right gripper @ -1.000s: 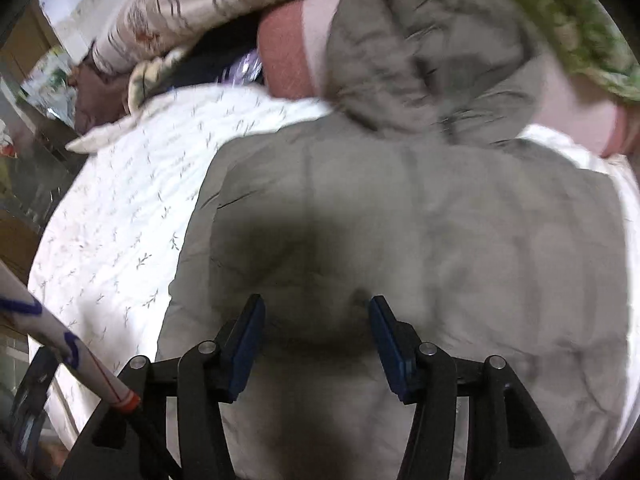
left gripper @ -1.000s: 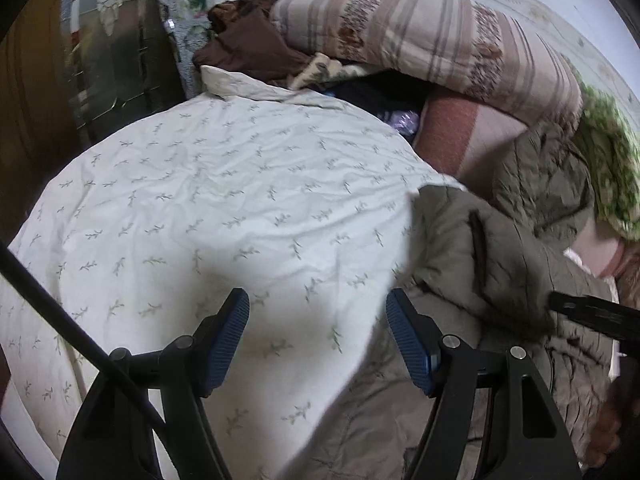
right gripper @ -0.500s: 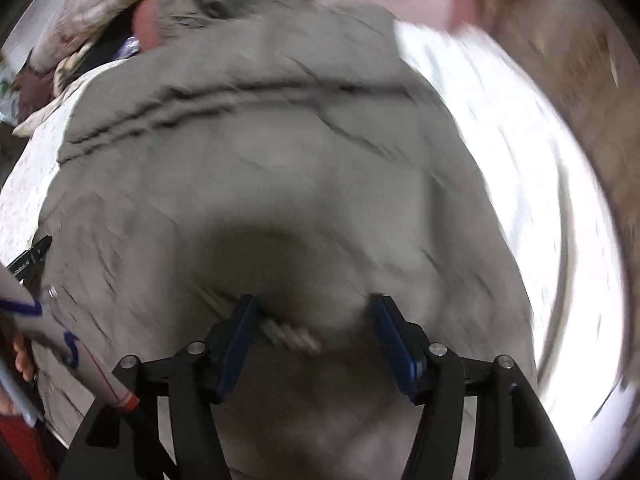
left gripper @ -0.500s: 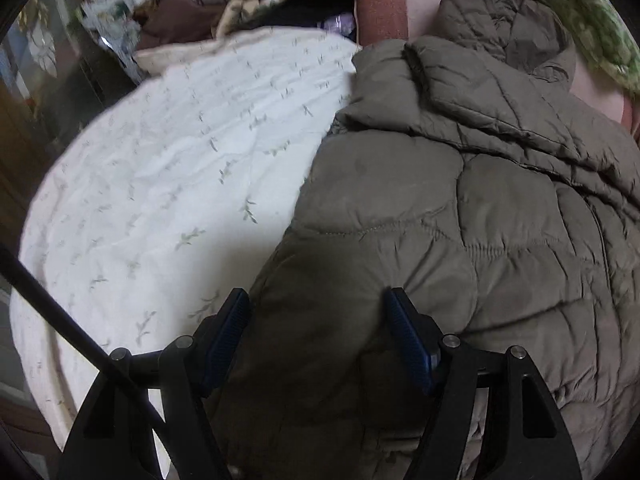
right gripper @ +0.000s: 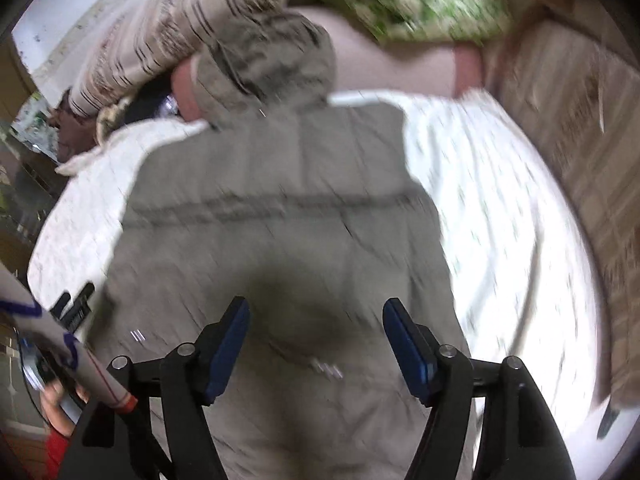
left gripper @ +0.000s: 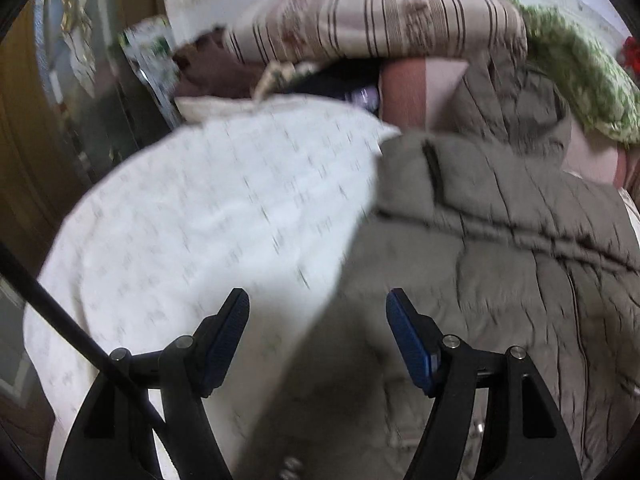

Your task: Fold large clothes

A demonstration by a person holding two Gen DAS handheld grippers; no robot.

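Observation:
A grey-olive quilted hooded jacket [left gripper: 500,280] lies spread on a white leaf-print bedsheet [left gripper: 208,216], its hood [left gripper: 516,108] toward the pillows. In the right wrist view the jacket [right gripper: 280,216] lies lengthwise with its hood [right gripper: 272,64] at the far end. My left gripper [left gripper: 318,340] is open and empty above the jacket's left edge, where jacket meets sheet. My right gripper [right gripper: 316,344] is open and empty above the jacket's lower middle. Both views are motion-blurred.
A striped pillow [left gripper: 372,24], a green patterned blanket [left gripper: 580,76] and a pink pillow [left gripper: 416,92] are piled at the bed's head. Dark clothes [left gripper: 212,68] lie at the far left corner. A brown striped blanket [right gripper: 592,152] borders the bed's right side. A wooden cabinet [left gripper: 24,120] stands left.
Both grippers have pulled back and up from the jacket. The left view has swung left, so more sheet shows. The right view now takes in the whole jacket and hood.

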